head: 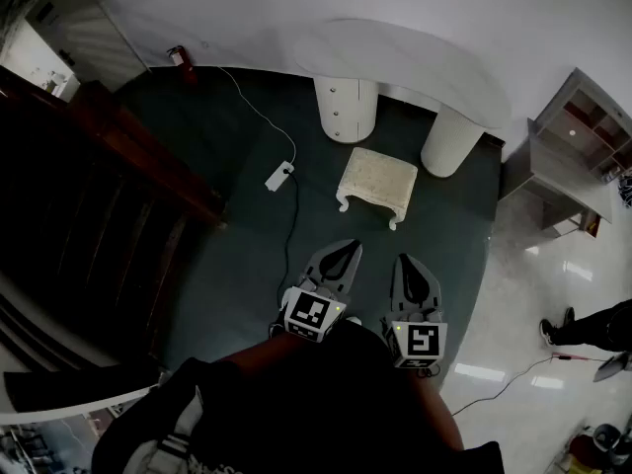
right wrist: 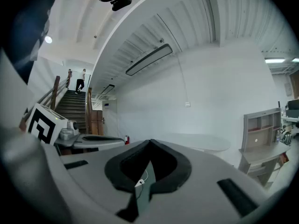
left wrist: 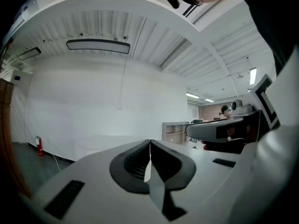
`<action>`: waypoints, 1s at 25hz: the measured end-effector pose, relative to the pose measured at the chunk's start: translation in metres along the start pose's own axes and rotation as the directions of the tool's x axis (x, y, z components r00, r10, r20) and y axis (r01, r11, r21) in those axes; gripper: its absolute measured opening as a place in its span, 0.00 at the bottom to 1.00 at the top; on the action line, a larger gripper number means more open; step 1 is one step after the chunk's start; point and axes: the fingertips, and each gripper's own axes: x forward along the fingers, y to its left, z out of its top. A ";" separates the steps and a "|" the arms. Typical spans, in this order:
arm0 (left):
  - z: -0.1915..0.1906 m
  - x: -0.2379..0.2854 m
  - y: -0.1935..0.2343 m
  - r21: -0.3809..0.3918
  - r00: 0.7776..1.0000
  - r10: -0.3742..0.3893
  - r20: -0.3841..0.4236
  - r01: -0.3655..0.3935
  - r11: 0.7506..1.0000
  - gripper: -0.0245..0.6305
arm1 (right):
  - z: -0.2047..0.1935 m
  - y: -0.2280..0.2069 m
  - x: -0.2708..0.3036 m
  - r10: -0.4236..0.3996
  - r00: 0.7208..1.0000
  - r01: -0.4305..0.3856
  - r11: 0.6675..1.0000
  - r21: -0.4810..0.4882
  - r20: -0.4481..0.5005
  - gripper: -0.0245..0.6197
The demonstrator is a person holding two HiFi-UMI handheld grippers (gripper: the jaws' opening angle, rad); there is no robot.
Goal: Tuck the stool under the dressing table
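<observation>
A small cream stool (head: pixel 377 181) stands on the dark green floor, just in front of the white dressing table (head: pixel 415 62) with its two round legs. My left gripper (head: pixel 346 252) and right gripper (head: pixel 407 262) hover side by side a short way in front of the stool, both shut with nothing in them. In the left gripper view the left gripper (left wrist: pixel 149 143) has its jaws pressed together, and the table top (left wrist: pixel 112 141) shows faintly beyond. The right gripper (right wrist: pixel 149 143) is shut too, with the pale table top (right wrist: pixel 196 141) ahead of it.
A white power strip (head: pixel 279 175) with its cable lies on the floor left of the stool. Dark wooden stairs (head: pixel 89 196) fill the left side. A grey shelf unit (head: pixel 573 146) stands at the right, and a person's foot (head: pixel 553 332) is on the tiled floor.
</observation>
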 end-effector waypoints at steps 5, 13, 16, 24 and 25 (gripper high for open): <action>-0.001 -0.003 0.003 -0.011 1.000 0.025 0.015 -0.025 1.000 0.06 | 0.014 0.013 -0.001 0.078 0.994 -0.081 0.996 0.035 0.079 0.10; -0.016 -0.008 0.031 -0.028 0.999 0.051 -0.017 -0.051 0.998 0.06 | 0.003 0.020 0.006 0.105 0.987 -0.115 0.989 0.088 0.119 0.10; -0.024 0.001 0.044 -0.032 0.999 0.040 -0.030 -0.041 0.999 0.06 | -0.009 0.012 0.017 0.065 0.994 -0.074 0.992 0.102 0.088 0.10; -0.033 0.060 0.102 -0.070 0.999 -0.002 -0.050 -0.001 0.998 0.06 | -0.025 -0.014 0.091 -0.012 1.000 0.012 0.994 0.113 0.006 0.10; -0.035 0.071 0.116 -0.078 0.998 -0.006 -0.056 0.001 0.997 0.06 | -0.025 -0.018 0.108 -0.014 1.000 0.015 0.994 0.108 -0.009 0.10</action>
